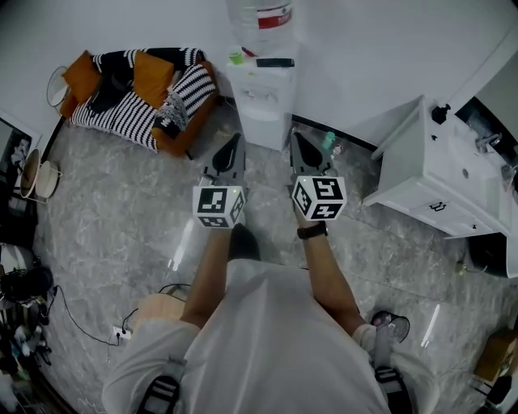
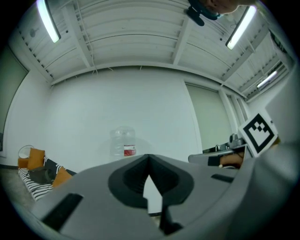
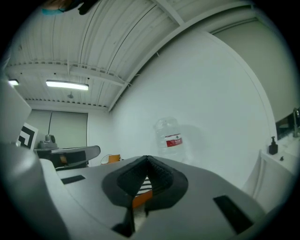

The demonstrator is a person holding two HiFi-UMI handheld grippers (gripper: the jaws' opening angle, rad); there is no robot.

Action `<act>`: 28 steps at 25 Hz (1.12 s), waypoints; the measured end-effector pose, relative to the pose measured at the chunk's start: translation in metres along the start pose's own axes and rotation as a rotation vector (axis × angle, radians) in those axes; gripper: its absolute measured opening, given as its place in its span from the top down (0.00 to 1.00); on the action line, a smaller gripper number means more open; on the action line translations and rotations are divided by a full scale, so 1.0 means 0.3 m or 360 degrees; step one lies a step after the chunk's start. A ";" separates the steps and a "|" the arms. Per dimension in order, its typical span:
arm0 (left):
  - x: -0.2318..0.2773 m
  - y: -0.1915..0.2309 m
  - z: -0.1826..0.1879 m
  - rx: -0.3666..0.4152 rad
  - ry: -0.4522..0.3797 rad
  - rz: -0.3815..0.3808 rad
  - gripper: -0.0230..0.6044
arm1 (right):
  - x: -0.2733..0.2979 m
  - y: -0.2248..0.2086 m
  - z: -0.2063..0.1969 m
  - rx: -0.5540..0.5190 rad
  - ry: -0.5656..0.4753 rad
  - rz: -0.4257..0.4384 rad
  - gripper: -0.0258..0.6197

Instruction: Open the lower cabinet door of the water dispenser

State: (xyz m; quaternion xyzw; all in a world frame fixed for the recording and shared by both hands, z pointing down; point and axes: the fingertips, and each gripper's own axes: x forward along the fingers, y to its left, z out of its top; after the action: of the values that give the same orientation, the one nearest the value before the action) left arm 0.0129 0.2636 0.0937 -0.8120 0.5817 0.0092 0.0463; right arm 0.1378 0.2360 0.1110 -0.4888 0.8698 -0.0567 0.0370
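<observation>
The white water dispenser (image 1: 263, 95) stands against the far wall with a clear bottle (image 1: 261, 16) on top; its lower cabinet door (image 1: 262, 129) is closed. My left gripper (image 1: 234, 141) hovers a short way in front of the dispenser's lower left, jaws together and empty. On the other side my right gripper (image 1: 297, 137) is level with it, also shut on nothing. Neither touches the dispenser. In the left gripper view the left gripper (image 2: 149, 159) points toward the bottle (image 2: 123, 140). From the right gripper (image 3: 147, 159) the bottle (image 3: 169, 135) appears up and to the right.
An orange sofa (image 1: 137, 97) with a striped blanket sits left of the dispenser. A white sink cabinet (image 1: 441, 174) stands at the right. A small green bottle (image 1: 328, 141) lies on the floor beside the dispenser. A cable and socket strip (image 1: 120, 331) lie near my left leg.
</observation>
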 end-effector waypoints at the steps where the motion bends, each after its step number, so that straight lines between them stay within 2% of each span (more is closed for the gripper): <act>1: 0.021 0.031 -0.007 -0.0014 -0.0002 0.0004 0.96 | 0.034 0.003 -0.004 -0.0008 0.0006 -0.0001 0.95; 7: 0.208 0.222 -0.050 -0.0060 0.0029 -0.0038 0.96 | 0.282 0.020 -0.036 -0.0014 0.0063 -0.0010 0.95; 15: 0.424 0.420 -0.169 -0.0074 0.0147 -0.0194 0.96 | 0.593 -0.015 -0.112 0.0059 0.0153 -0.0117 0.95; 22: 0.549 0.620 -0.311 -0.0188 0.0239 -0.0270 0.96 | 0.803 -0.002 -0.238 0.0073 0.0268 -0.0190 0.95; 28: 0.637 0.663 -0.436 -0.0199 0.0330 -0.0424 0.96 | 0.892 -0.051 -0.349 0.0111 0.0307 -0.0291 0.95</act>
State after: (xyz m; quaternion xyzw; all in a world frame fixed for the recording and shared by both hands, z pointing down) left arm -0.1184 0.0086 0.1979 -0.8798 0.4690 -0.0447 -0.0637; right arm -0.0007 0.0060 0.2145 -0.5568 0.8185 -0.1369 -0.0352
